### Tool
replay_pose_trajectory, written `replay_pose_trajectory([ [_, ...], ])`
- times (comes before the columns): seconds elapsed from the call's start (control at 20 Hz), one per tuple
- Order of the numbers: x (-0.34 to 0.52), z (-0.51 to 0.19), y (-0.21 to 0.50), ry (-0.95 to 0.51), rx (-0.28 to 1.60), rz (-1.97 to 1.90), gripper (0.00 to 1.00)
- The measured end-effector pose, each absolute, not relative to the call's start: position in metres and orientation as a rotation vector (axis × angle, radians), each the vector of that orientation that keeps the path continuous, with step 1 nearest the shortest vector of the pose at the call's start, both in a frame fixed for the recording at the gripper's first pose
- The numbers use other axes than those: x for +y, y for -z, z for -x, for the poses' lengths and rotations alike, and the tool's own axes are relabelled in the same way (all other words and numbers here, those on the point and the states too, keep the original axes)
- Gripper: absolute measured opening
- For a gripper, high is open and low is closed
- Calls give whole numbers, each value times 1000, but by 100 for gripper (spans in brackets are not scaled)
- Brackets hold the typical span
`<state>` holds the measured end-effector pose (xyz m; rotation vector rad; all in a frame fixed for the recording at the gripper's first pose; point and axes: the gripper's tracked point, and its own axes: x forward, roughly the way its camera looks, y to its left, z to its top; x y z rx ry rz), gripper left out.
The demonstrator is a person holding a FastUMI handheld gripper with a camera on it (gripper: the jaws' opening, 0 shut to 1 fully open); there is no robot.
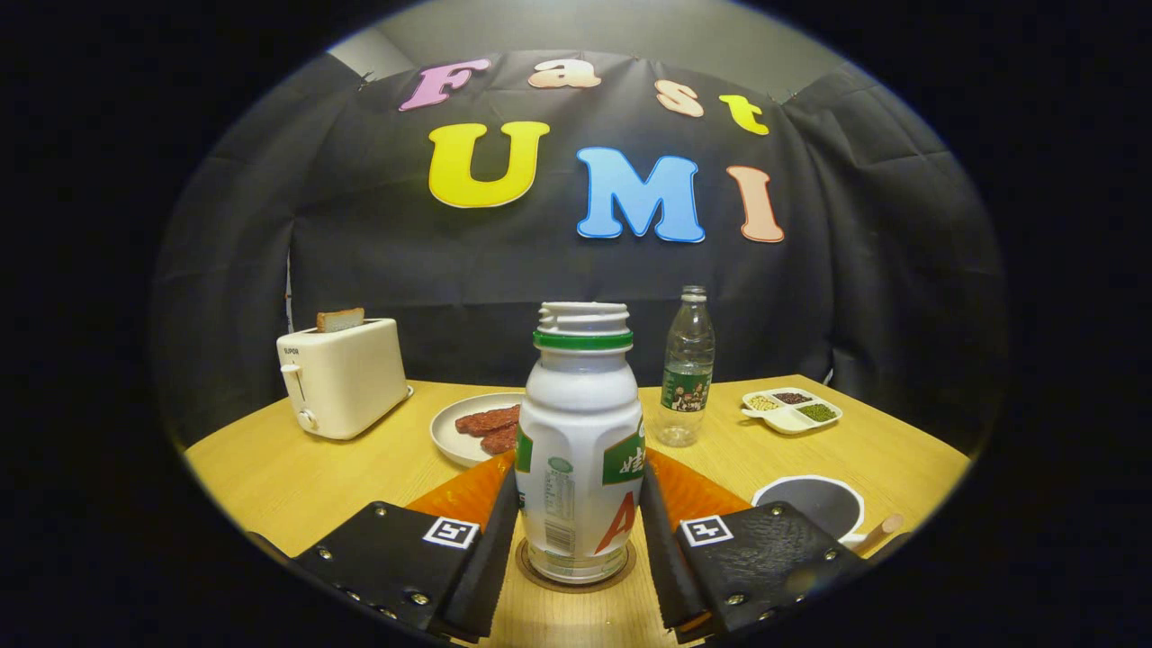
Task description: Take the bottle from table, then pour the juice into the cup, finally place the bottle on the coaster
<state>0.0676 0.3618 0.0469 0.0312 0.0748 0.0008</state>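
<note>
The gripper [579, 531] pinched the uncapped bottle [580, 450] low on its smooth, probably slippery plastic body, upright on the coaster [576, 576] near the tabletop's front edge.

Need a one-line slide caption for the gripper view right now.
Claw closed on the uncapped white bottle, standing on the round coaster, with the cup beside it.

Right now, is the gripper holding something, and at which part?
Yes: the gripper holds the white bottle by its lower body, one finger pressing each side. The bottle's base sits on the round coaster.
</note>
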Motion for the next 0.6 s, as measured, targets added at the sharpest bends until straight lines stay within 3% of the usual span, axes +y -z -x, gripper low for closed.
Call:
replay_pose_trajectory([
  [0.6, 360, -78, -33, -9, 77, -115, 71],
])
